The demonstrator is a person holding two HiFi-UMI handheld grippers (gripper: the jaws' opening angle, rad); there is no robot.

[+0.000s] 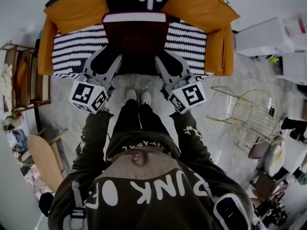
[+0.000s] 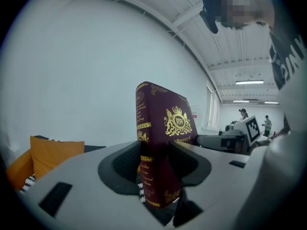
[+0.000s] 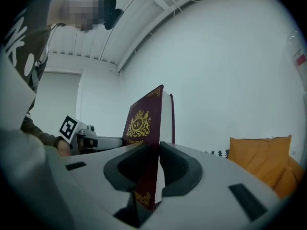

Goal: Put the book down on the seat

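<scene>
An orange sofa (image 1: 218, 37) fills the top of the head view, its seat (image 1: 79, 47) covered in black-and-white stripes. To the right at mid frame, a round wire chair (image 1: 254, 116) stands on the pale floor (image 1: 220, 85). The maroon book (image 1: 136, 37) is at top centre, over the middle of the seat between the striped parts; whether it touches the seat cannot be told. The left claw (image 1: 114, 60) grips its left edge and the right claw (image 1: 162, 60) its right edge. In the left gripper view, the left claw (image 2: 156, 164) is clamped on the upright book (image 2: 160, 128), which shows its spine and a gold crest. In the right gripper view, the right claw (image 3: 151, 169) is pinched on the book (image 3: 144, 123), with white pages showing beside the cover.
</scene>
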